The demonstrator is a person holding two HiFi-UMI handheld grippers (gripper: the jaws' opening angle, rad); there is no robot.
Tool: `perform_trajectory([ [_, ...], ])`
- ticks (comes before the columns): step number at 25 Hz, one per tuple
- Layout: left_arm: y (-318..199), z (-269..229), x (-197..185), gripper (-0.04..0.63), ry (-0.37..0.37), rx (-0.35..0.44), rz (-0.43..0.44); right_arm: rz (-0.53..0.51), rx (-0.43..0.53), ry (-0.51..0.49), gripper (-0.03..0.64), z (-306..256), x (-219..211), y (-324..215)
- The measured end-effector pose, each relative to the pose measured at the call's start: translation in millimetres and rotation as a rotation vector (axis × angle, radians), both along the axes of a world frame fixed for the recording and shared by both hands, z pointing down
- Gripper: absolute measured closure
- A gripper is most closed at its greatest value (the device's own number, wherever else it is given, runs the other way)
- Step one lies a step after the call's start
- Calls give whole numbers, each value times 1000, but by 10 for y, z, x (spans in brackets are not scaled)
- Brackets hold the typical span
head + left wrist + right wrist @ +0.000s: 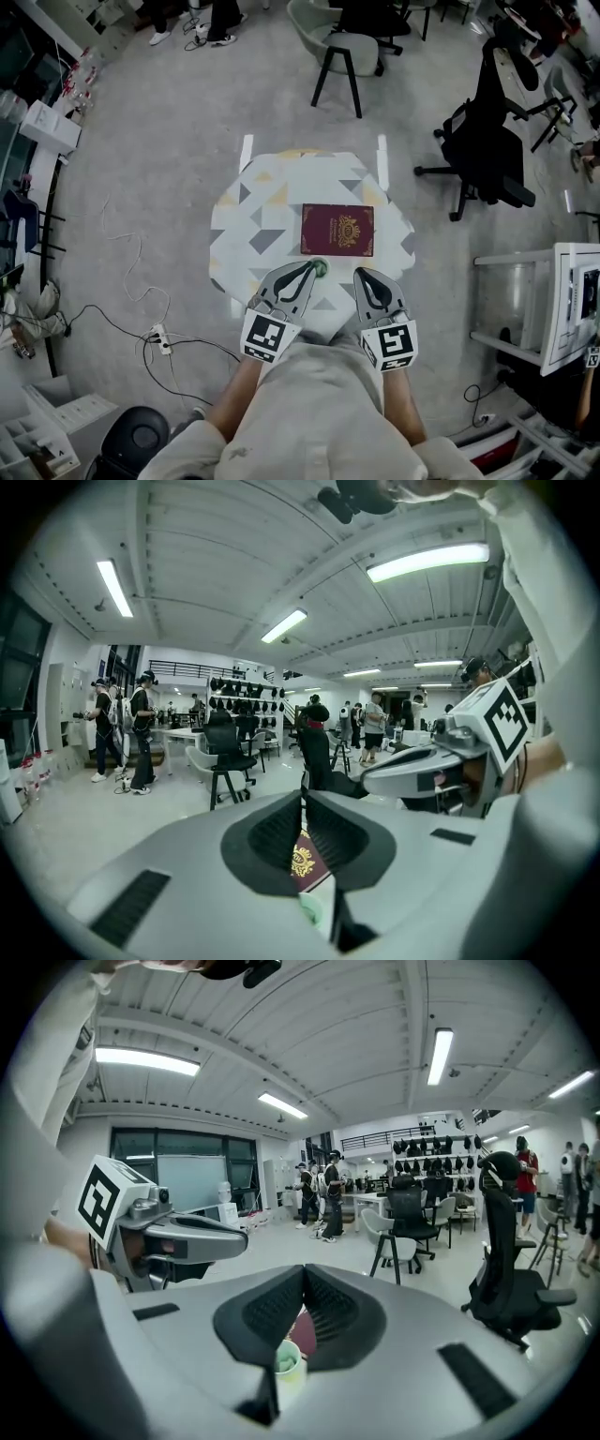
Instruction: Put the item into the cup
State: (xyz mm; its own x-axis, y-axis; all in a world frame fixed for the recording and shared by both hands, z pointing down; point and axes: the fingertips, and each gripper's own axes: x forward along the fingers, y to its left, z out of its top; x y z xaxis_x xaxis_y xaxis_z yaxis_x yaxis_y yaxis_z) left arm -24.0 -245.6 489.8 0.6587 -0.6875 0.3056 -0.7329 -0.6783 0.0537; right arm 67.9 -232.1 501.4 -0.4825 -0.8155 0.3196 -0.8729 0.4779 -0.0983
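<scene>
Open office with a grey floor [159, 187], a pale chair [349, 47] and a black chair [487, 150] on the far side, people standing at desks far off in both gripper views. In the middle, a small surface [248, 239] patterned in grey, white and yellow triangles. Flat on it, a little right of centre, a maroon book [337, 230] with gold print on the cover. Just off the book's near left corner, a small green cup [292, 1375], upright, close to the near edge of the surface. Inside the cup, a pale green item [285, 1362], kind not clear.

Left claw [302, 797] closed, tips pressed together, nothing between them. From the head view, tip right beside the cup, touching or not hard to tell. Through the opening under the tips, the book's gold crest and the cup's rim.

Right claw [305, 1271] likewise closed on nothing, tips met, just right of the cup and near the book's near edge, apart from the left claw.

Both over the near part of the surface, pointing away from the person, marker cubes toward the body, bare forearms behind.

On the floor at left, a power strip [161, 337] with trailing cables
</scene>
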Motion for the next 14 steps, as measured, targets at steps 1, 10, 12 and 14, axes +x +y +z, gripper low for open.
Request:
perform_trajectory([
  [1, 2, -15, -4, 568, 1, 3, -4, -4, 5, 2, 611, -18, -1, -4],
  [10, 3, -108, -25, 577, 3, 32, -20, -14, 34, 2, 611, -113, 16, -45],
  [12, 5, -119, -28, 577, 3, 35, -21, -14, 34, -1, 611, -109, 19, -38],
  [14, 9, -127, -33, 577, 3, 38, -23, -15, 35, -2, 611, -109, 21, -31],
])
